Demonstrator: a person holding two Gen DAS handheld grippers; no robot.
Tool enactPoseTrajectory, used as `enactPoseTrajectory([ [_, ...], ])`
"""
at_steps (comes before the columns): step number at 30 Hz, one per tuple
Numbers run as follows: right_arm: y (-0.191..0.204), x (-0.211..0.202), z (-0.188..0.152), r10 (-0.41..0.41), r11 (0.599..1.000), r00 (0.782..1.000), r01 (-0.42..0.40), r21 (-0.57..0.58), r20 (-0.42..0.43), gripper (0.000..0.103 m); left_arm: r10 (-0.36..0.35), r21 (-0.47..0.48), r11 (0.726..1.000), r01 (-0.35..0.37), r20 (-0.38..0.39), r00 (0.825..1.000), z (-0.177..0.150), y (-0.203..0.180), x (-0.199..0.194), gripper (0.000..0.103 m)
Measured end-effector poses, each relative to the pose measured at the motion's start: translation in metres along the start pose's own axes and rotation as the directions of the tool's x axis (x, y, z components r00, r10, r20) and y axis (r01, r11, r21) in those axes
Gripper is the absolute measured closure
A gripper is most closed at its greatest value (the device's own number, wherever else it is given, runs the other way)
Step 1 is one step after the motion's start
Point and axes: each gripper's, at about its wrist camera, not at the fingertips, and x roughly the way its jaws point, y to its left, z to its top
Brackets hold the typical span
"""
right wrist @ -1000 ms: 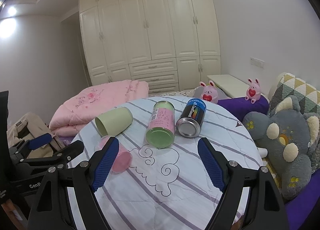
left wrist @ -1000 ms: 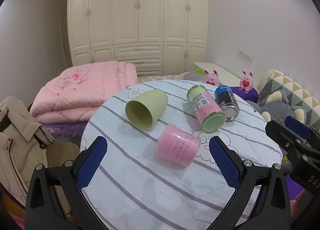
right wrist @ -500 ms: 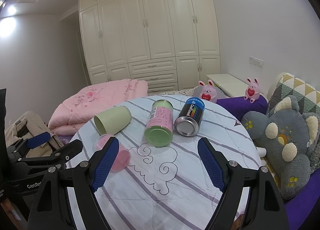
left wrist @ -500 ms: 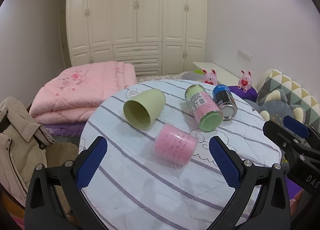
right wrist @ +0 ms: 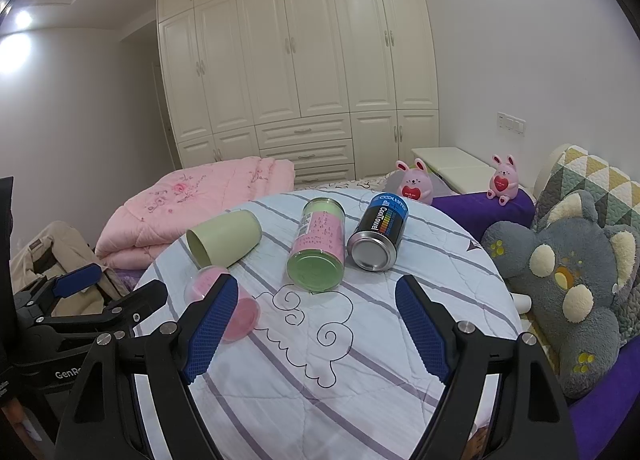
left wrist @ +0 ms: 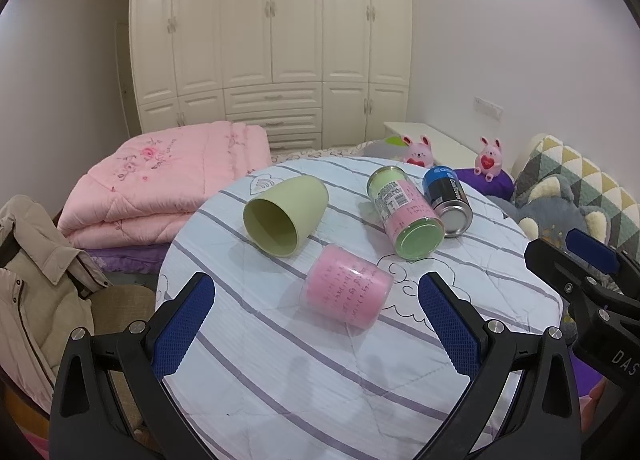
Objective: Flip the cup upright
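Note:
A pale green cup lies on its side on the round table, its mouth towards me; it also shows in the right wrist view. A pink cup lies on its side in front of it, partly hidden behind a right finger in the right wrist view. My left gripper is open and empty, just short of the pink cup. My right gripper is open and empty above the table's cloud drawing.
A pink-labelled green-lidded canister and a black can lie on their sides at the table's far right. A folded pink quilt lies behind, a jacket at left, a grey plush at right.
Both views have drifted slightly; the objects sit a little higher in the left wrist view. Nothing on the table has moved and both grippers stay open.

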Motion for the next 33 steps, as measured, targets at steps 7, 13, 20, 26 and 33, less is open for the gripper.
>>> enactPoseTrajectory([
  [7,0.0,0.0,-0.001,-0.003,1.0,1.0,0.003,-0.003,-0.004,0.021,-0.003,-0.001,1.0,0.003,-0.003,1.0,0.0,0.0,0.001,0.0],
  [13,-0.001,0.0,-0.002,-0.002,1.0,1.0,0.002,-0.002,-0.006,0.021,-0.002,-0.001,1.0,0.002,-0.002,1.0,0.0,0.0,0.0,0.0],
  [20,0.001,0.003,-0.002,-0.003,1.0,1.0,0.002,-0.006,-0.018,0.021,0.001,-0.011,1.0,-0.001,-0.001,1.0,0.003,0.009,0.001,0.0],
  [26,0.004,0.012,-0.003,-0.001,1.0,0.999,0.001,-0.012,-0.037,0.021,0.007,-0.029,1.0,-0.008,-0.014,1.0,0.004,0.021,0.006,0.0],
  [33,0.011,0.041,-0.01,0.035,0.999,0.994,-0.037,-0.016,-0.108,0.021,0.021,-0.053,0.998,-0.023,-0.027,0.999,0.003,0.035,0.015,0.0],
])
